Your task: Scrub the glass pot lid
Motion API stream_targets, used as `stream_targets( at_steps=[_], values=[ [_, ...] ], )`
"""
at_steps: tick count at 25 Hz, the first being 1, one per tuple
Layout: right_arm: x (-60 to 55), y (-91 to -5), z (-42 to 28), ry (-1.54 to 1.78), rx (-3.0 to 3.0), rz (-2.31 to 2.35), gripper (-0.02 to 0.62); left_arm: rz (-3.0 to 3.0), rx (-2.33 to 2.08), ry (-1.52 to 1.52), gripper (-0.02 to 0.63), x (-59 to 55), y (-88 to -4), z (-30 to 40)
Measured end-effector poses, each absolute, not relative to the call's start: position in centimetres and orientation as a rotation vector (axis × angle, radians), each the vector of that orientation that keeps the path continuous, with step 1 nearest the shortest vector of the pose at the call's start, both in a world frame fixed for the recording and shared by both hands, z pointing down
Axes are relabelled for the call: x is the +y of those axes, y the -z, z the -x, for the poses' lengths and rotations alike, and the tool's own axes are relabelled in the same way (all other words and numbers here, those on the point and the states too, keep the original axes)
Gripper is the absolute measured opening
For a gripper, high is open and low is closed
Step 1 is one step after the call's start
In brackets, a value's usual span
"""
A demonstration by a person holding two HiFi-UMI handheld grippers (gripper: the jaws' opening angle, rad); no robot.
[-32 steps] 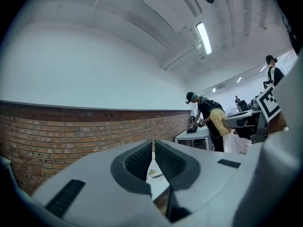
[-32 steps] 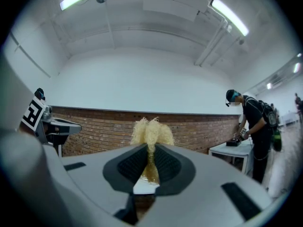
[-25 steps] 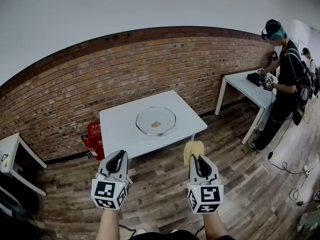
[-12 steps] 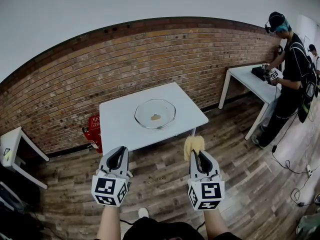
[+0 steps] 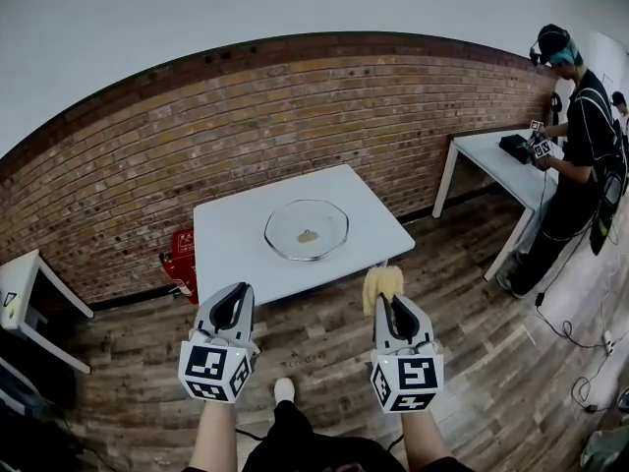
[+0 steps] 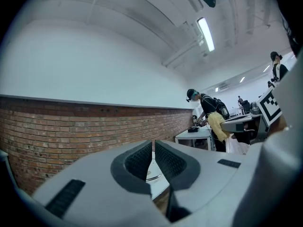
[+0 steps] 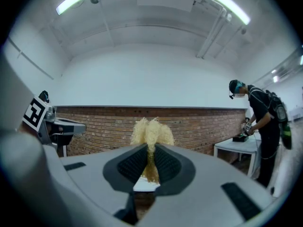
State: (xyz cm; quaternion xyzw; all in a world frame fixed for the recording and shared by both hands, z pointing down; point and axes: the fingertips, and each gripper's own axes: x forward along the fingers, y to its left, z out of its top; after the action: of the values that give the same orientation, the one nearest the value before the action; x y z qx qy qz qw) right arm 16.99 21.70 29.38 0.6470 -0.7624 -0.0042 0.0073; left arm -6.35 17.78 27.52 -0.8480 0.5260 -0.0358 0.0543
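A: While well short of the table [image 5: 232,252], grips?
B: Right gripper [image 5: 386,301] clamped on yellow scrubber [image 5: 381,283]; left gripper [image 5: 234,308] closed, empty. Glass pot lid [image 5: 306,230] flat on table, eleven o'clock from right, one o'clock from left.

white table [image 5: 236,254] | on it: glass pot lid [image 5: 306,230]

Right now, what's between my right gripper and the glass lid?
Between right gripper and glass lid: only wood floor and bare tabletop, per the head view.
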Motion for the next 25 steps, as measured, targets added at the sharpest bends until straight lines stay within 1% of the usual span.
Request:
stream_targets(
  at_steps=[17, 25],
  values=[
    [10.8, -30.1, -15.0, 0.000, -2.323, -2.026, 0.052, 2.636, 1.576, 0.119, 0.025, 6.0, -29.5, 8.3],
    [6.1, -30.4, -13.8, 0.006, -2.279, -2.047, 0.052, 2.651, 1.582, 0.143, 0.026, 0.8, -30.3, 10.3]
  ],
)
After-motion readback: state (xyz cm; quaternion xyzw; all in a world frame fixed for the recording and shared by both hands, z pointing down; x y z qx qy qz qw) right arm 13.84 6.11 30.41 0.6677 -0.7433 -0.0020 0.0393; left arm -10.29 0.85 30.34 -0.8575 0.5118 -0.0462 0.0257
